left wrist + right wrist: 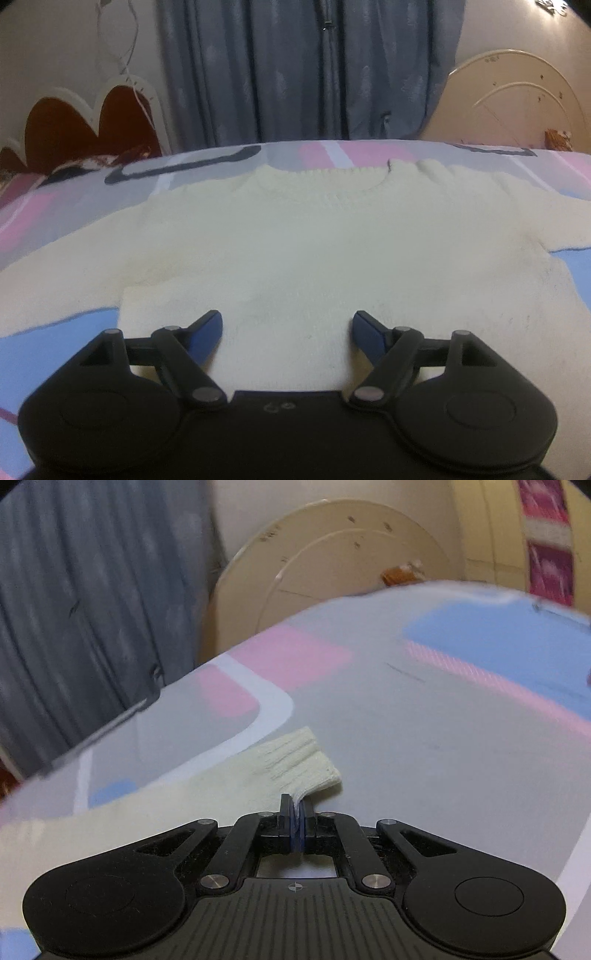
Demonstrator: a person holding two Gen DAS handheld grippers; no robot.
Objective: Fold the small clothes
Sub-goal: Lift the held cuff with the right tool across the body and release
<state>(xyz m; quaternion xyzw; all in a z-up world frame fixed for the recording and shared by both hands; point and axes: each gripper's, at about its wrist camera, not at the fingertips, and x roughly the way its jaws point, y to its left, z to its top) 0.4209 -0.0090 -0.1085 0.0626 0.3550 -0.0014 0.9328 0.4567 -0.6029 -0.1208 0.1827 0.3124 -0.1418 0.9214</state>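
1. Left tongs [288,326]: spread wide, nothing between the blue pads [208,328], poised over the lower hem of the sweater.
2. Sweater [295,251]: cream knit, spread flat on the bed straight ahead of the left tongs, round neckline at the far end, hem nearest, passing under the tongs' black frame.
3. Sleeves stretched out to either side of the left tongs, one running off toward the left edge of that view, the other toward the right.
4. Right tongs [296,808]: closed tight, pinching the near corner of the ribbed sleeve cuff [299,764].
5. Cuff lifted a little at the pinched corner, the rest lying ahead and to the left of the right tongs, with the sleeve trailing back to the left along the bed.
6. Bedsheet [424,738]: pale grey with pink and blue blocks, lying under the sweater and stretching away ahead of both tongs.
7. Curtain [295,70]: blue-grey, hanging beyond the far edge of the bed, straight ahead of the left tongs and far left of the right ones.
8. Headboard [517,99]: cream, rounded, standing ahead and to the right of the left tongs, straight ahead of the right tongs.
9. Dark red scalloped panel [85,125] with a pale rim, far ahead and to the left of the left tongs.
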